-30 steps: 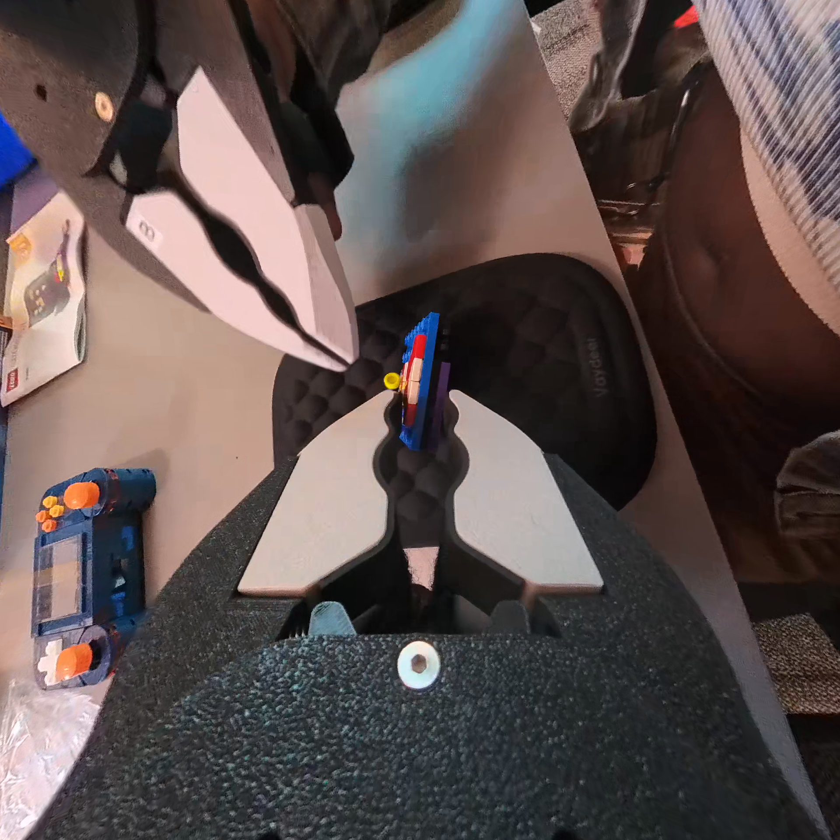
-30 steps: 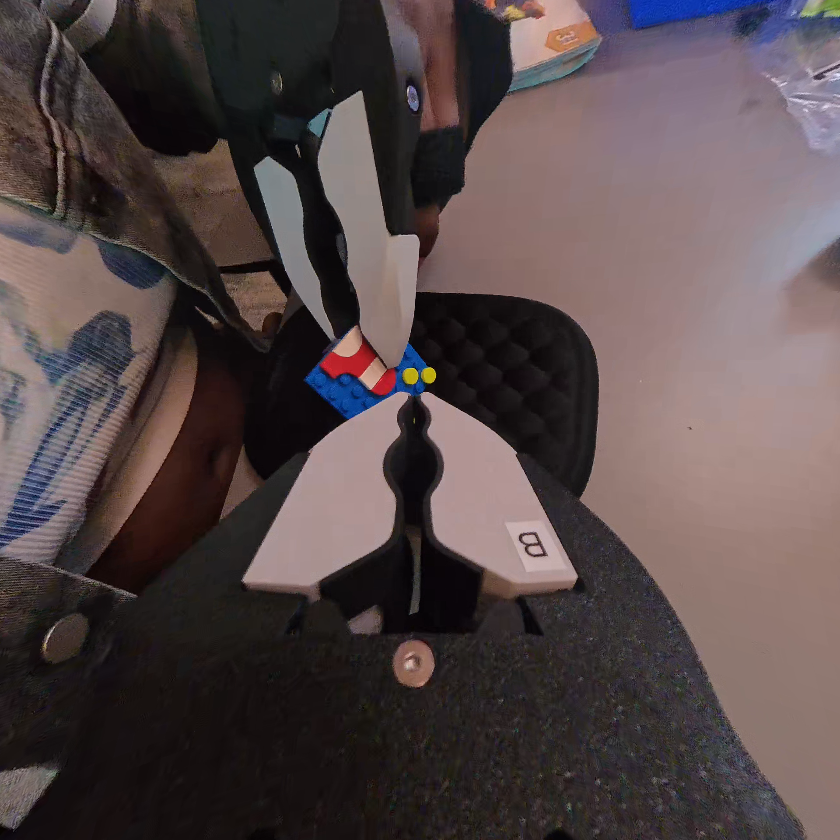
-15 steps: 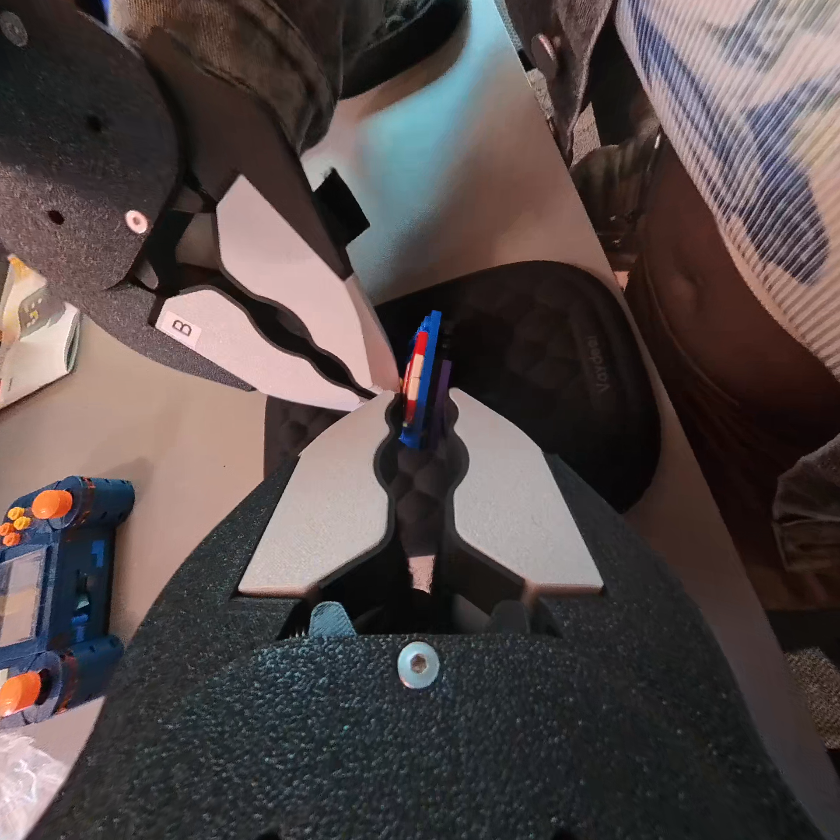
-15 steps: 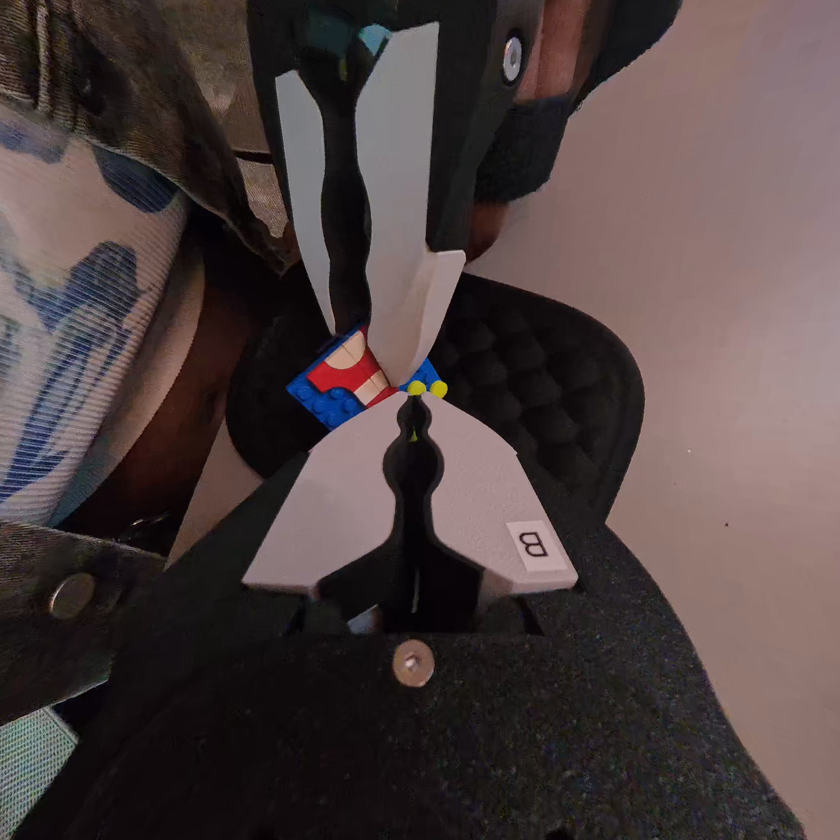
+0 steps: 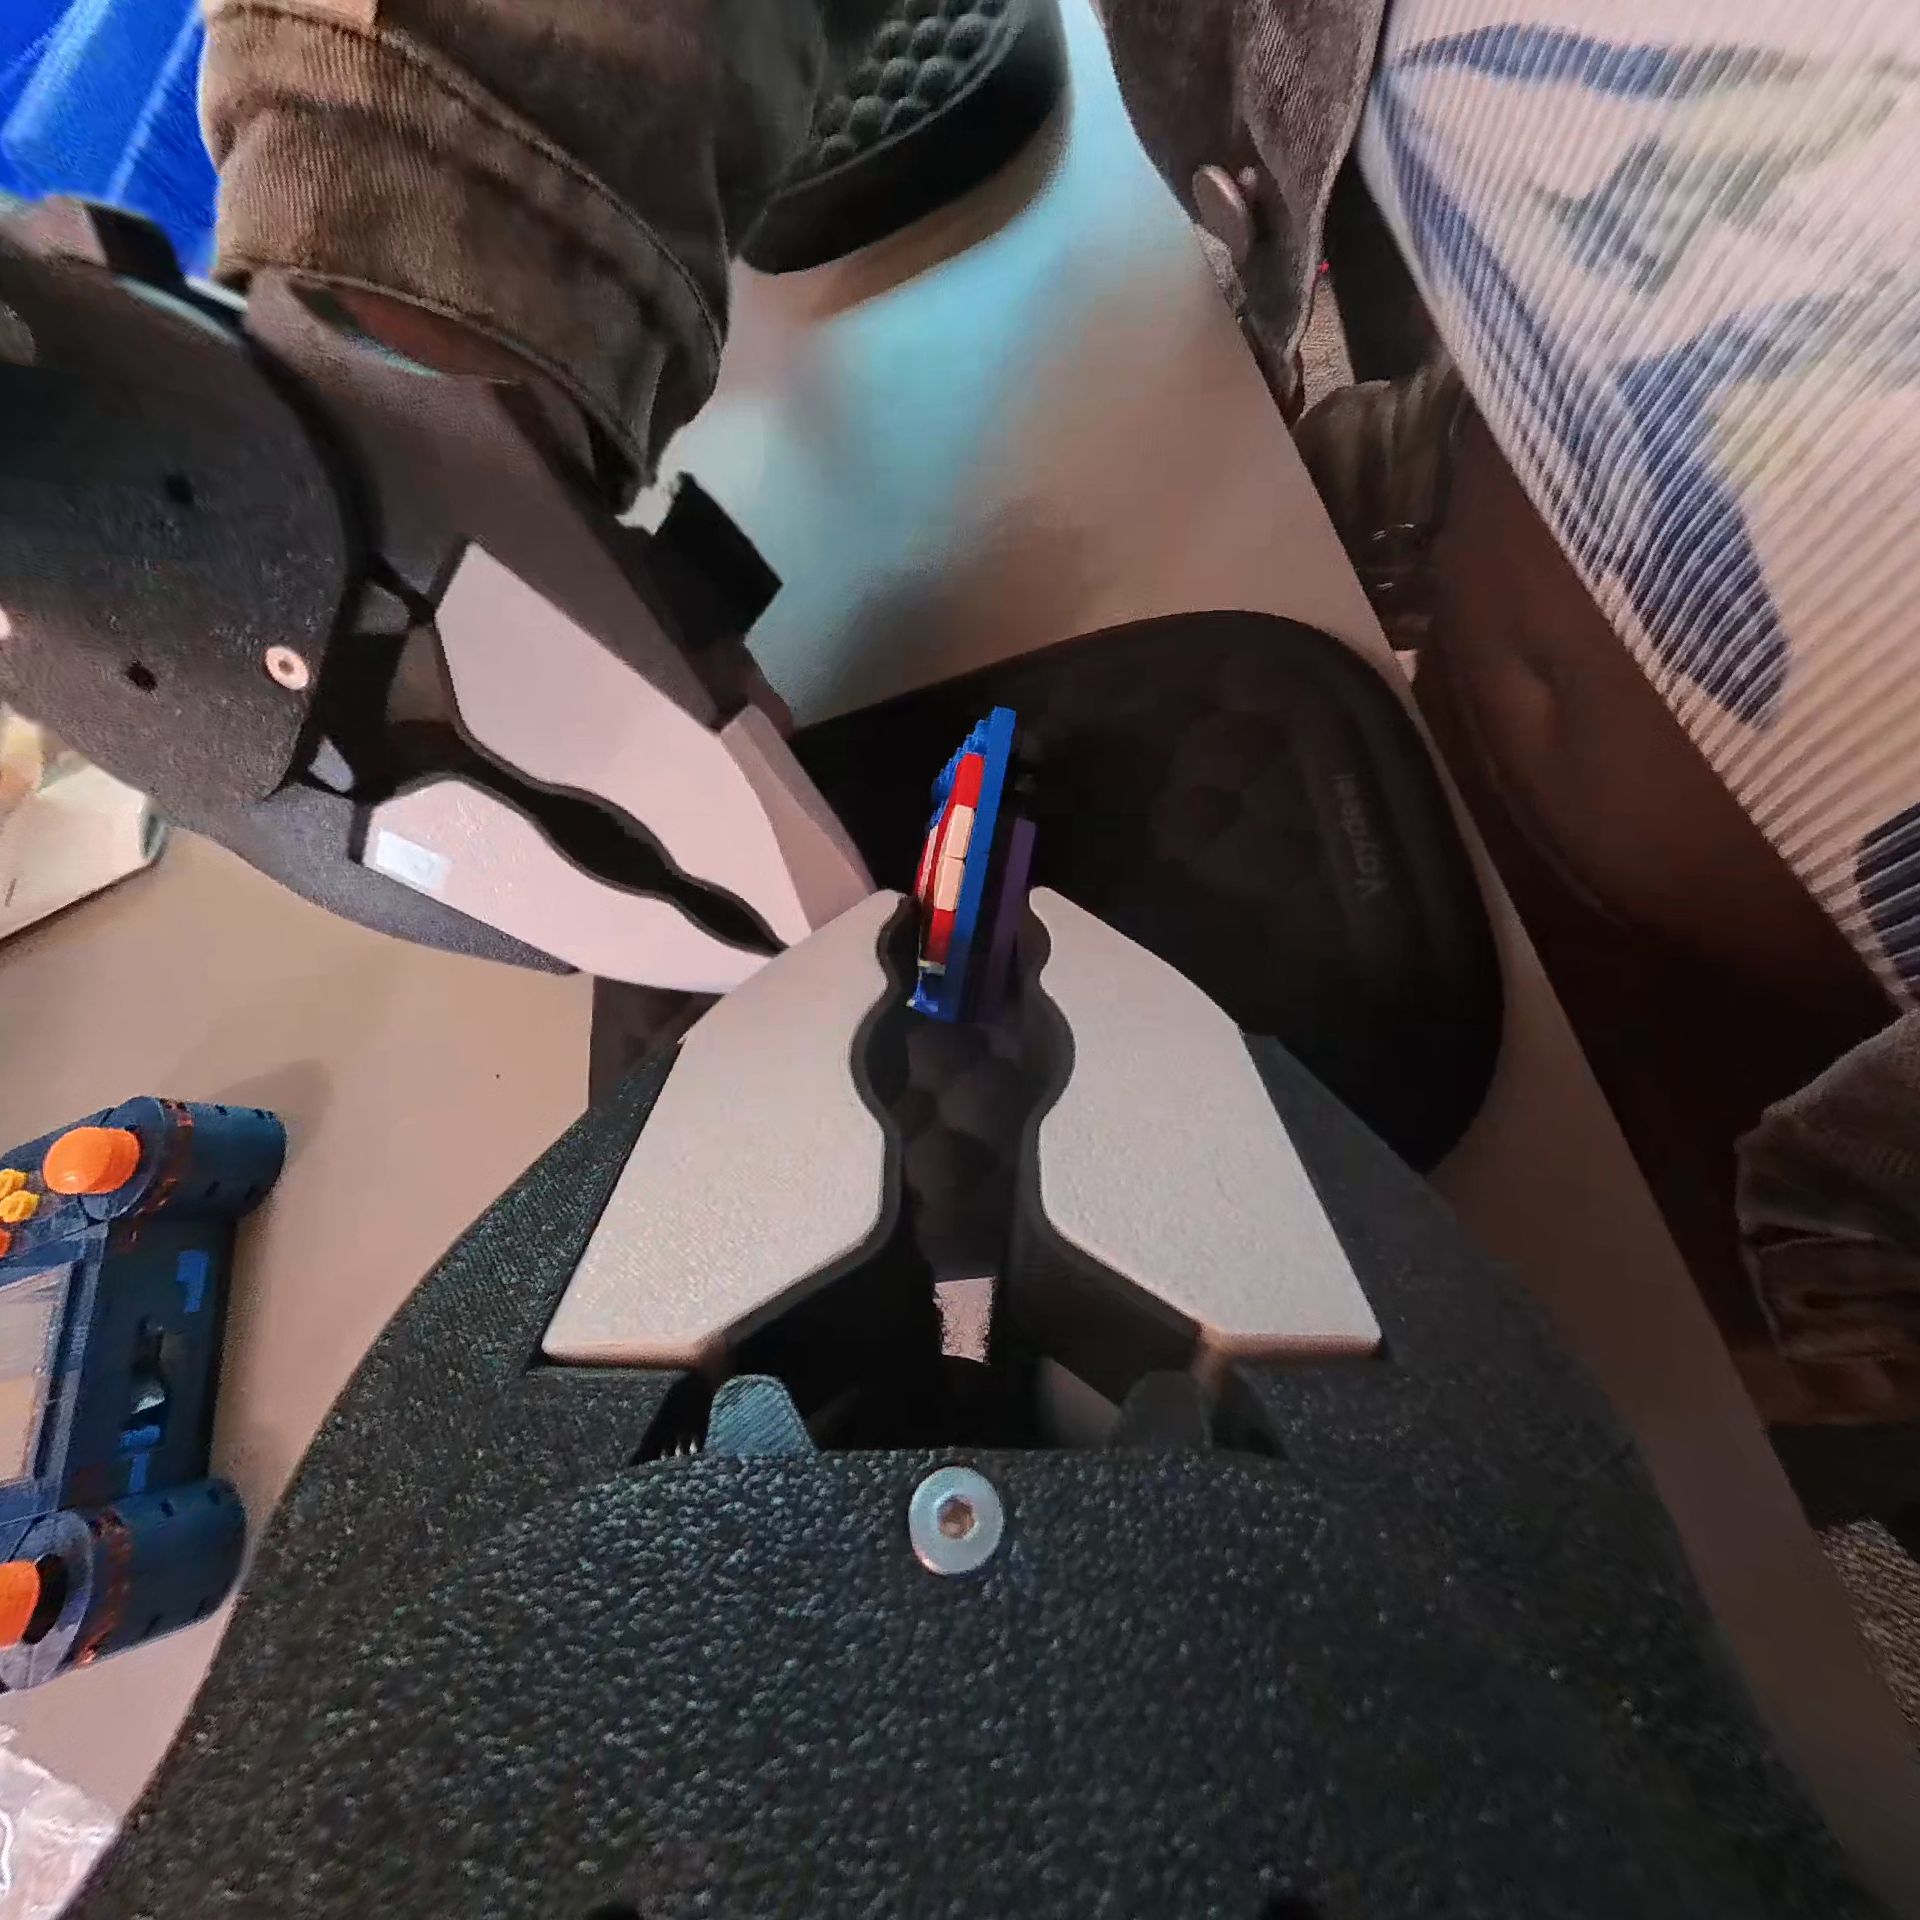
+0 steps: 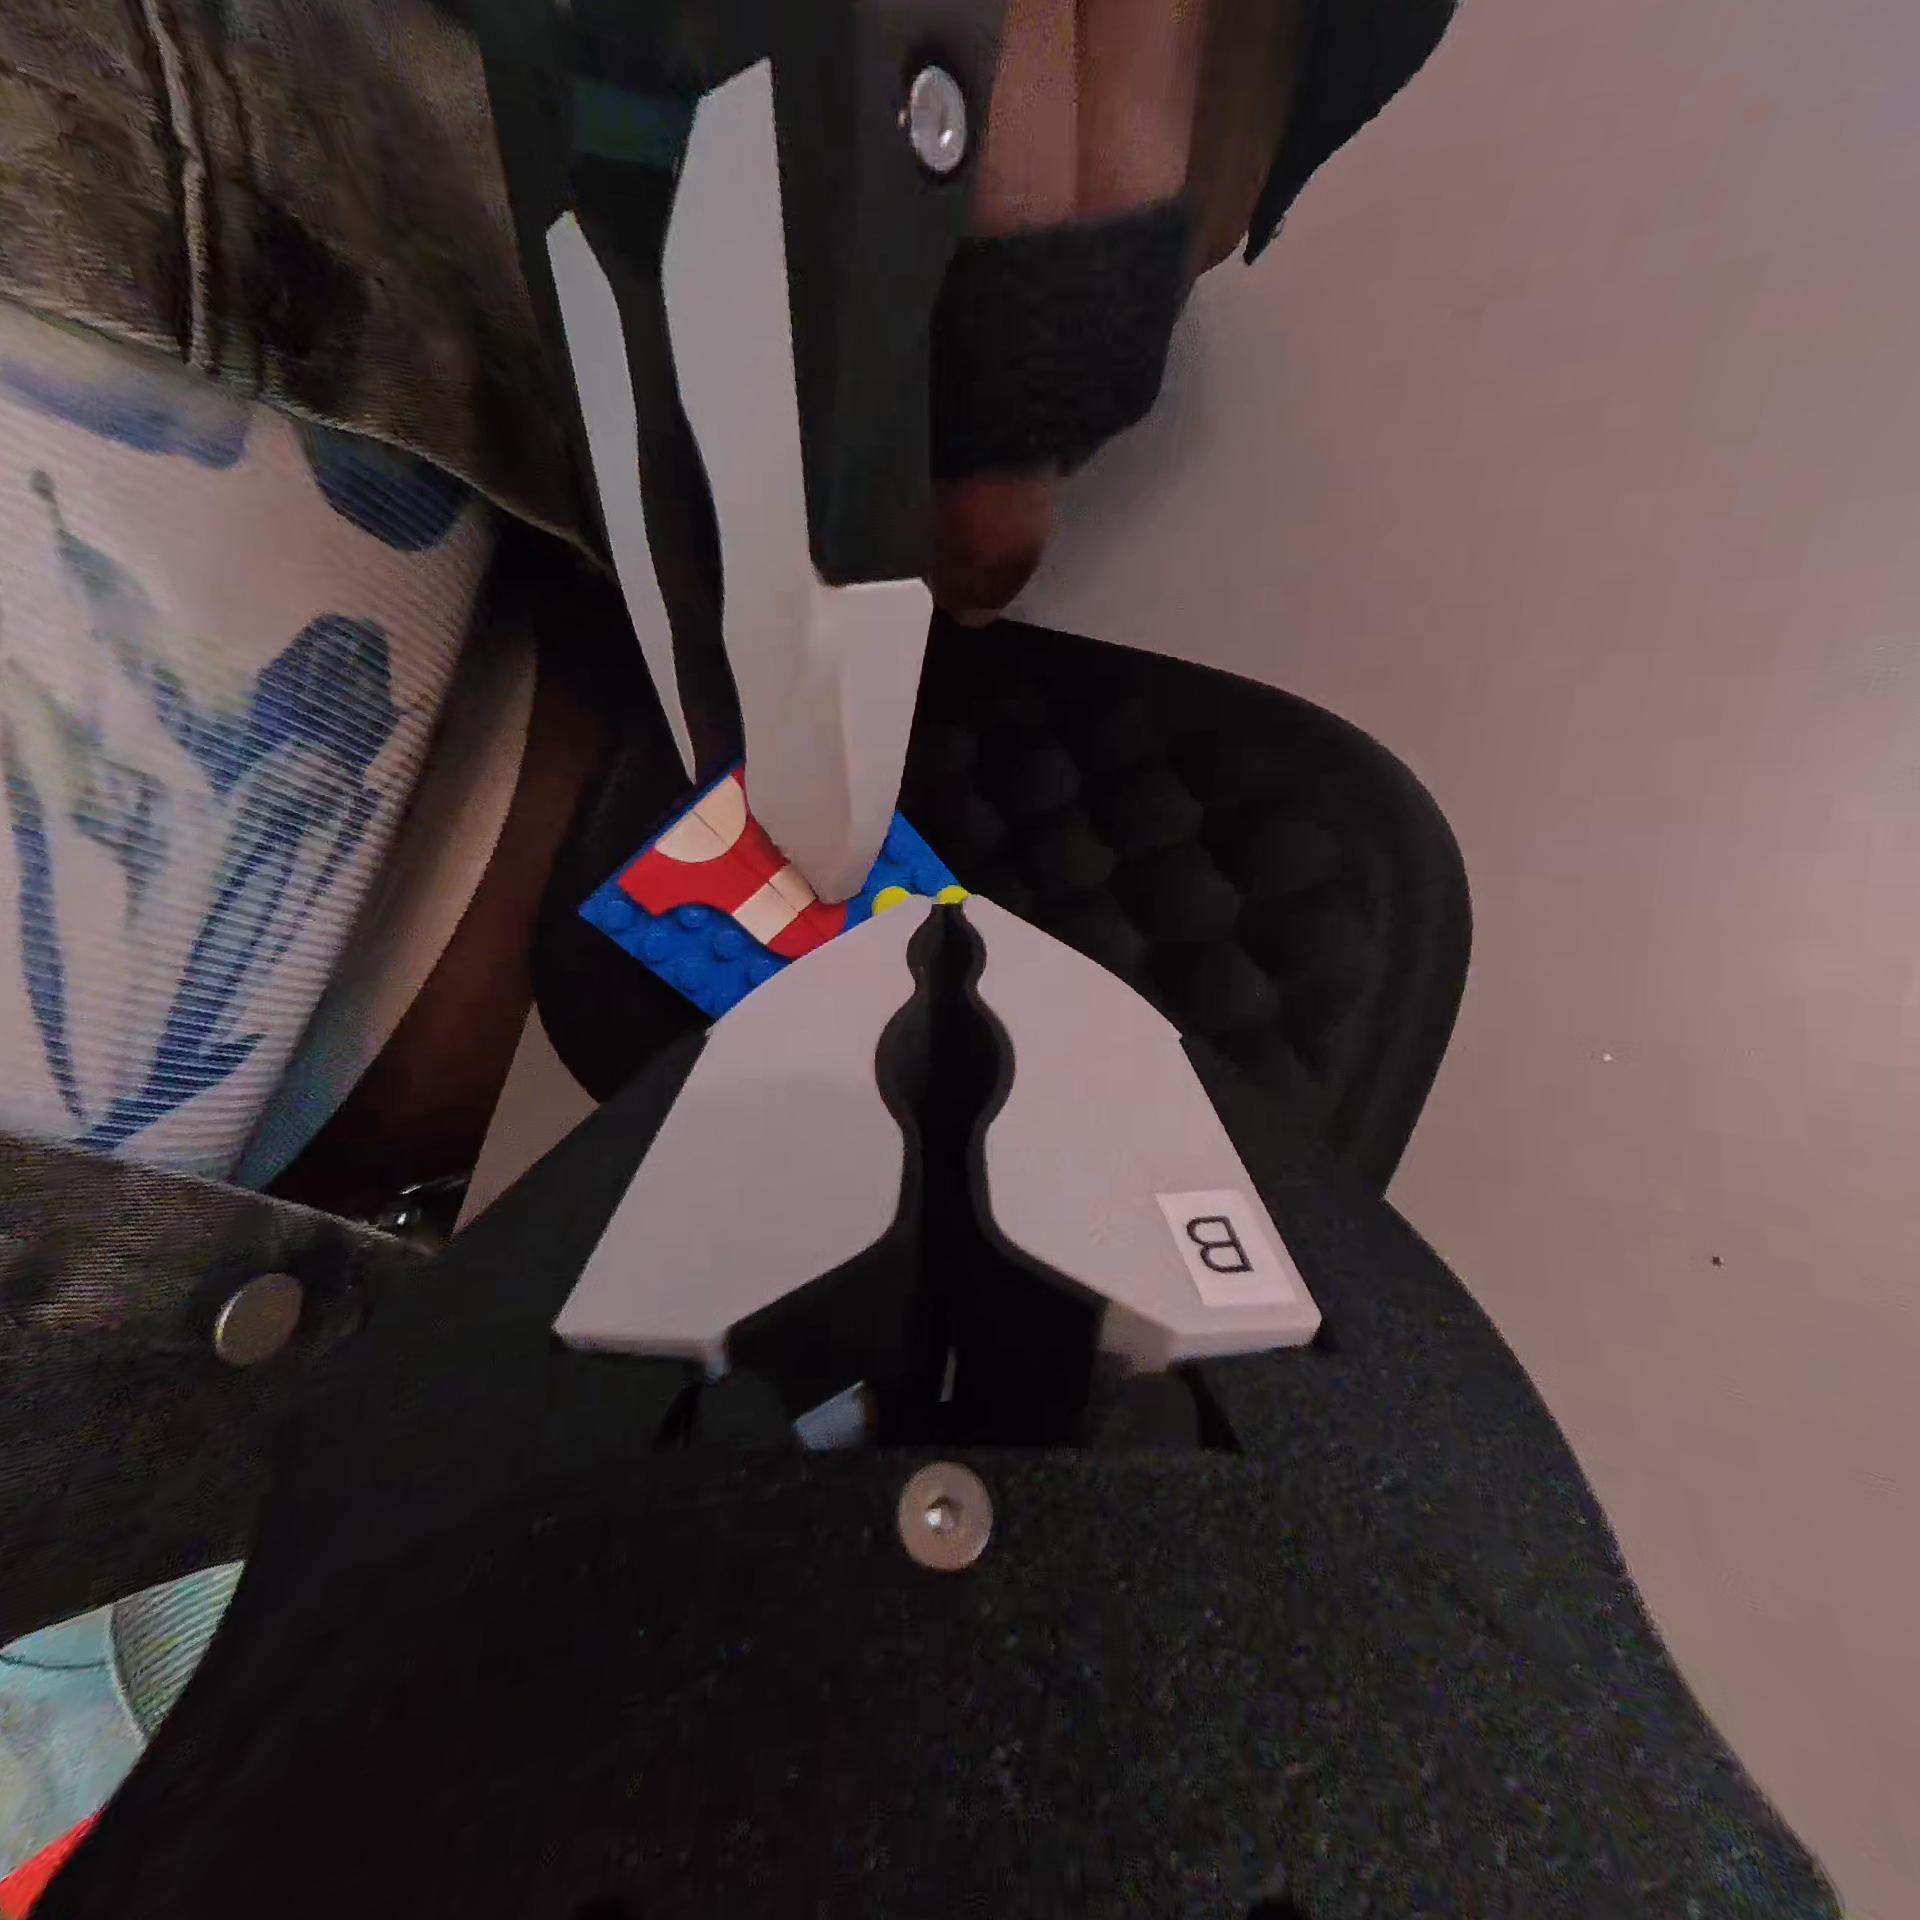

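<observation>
My left gripper [image 5: 961,914] is shut on a blue brick plate [image 5: 987,831] with red and white tiles and holds it on edge above a black quilted pad [image 5: 1299,831]. My right gripper [image 5: 800,935] comes in from the upper left, shut, with its tips against the tiled face of the plate. In the right wrist view the right gripper [image 6: 945,906] touches two small yellow studs [image 6: 888,900] on the blue plate [image 6: 675,935], and the left gripper [image 6: 769,831] clamps the plate from above. I cannot tell whether a stud sits between the right fingertips.
A dark blue brick-built game controller [image 5: 104,1351] with orange knobs lies on the grey table [image 5: 395,1143] to the left. A person's patterned shirt [image 5: 1662,364] is close behind the table edge at the right. A second black pad [image 5: 914,94] lies farther back.
The right gripper has moved in from the upper left until its tips meet the plate. The yellow stud seen beside the plate in the left wrist view is now hidden.
</observation>
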